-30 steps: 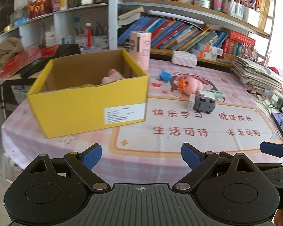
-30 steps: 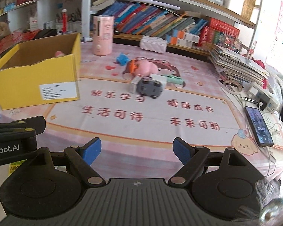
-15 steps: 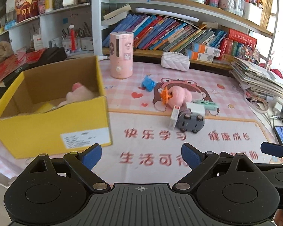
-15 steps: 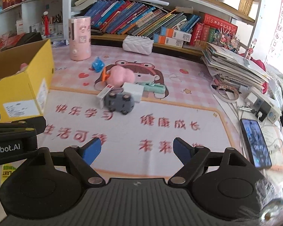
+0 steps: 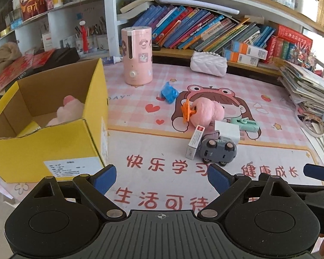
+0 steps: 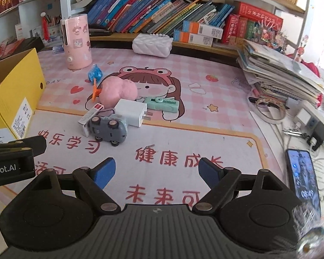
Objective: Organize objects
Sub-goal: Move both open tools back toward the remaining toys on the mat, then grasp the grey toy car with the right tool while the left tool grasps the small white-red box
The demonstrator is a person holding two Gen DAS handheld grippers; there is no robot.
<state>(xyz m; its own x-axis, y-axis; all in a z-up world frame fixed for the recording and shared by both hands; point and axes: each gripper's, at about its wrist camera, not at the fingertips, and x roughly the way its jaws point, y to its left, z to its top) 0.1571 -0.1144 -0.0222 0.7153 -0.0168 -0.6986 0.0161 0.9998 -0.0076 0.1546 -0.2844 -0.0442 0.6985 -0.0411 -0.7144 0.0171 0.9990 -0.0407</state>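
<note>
1. Loose pile at centre right of the left wrist view: grey toy car (image 5: 218, 151) on its side, touching a red-and-white carton (image 5: 194, 141) and a white charger (image 5: 227, 129); pink plush (image 5: 207, 112) with an orange clip (image 5: 186, 113) just behind; mint stapler-like thing (image 5: 245, 125) and blue wrapper (image 5: 169, 91) near by; all on the pink mat (image 5: 140, 151).
2. Yellow box (image 5: 54, 146) at left of the frame, open, with another pink plush (image 5: 69, 110) already inside; likely the place to gather things.
3. Judged step: the approach to the pile, nothing picked up yet.
4. Left gripper (image 5: 161, 176) spread wide, nothing between the blue pads; right gripper (image 6: 156, 171) likewise released and empty, above the mat's red lettering.
5. Next move, as a guess: choose one piece, probably the car as nearest; come down over it with pads either side of the body; mind the carton leaning against it.
6. Seen only in the right wrist view: phone (image 6: 303, 172) at lower right, cables and power strip (image 6: 313, 120) at right edge, the charger's prongs.
7. Seen only in the left wrist view: the box's inside and its contents; in the right wrist view just its outer wall at far left.
</note>
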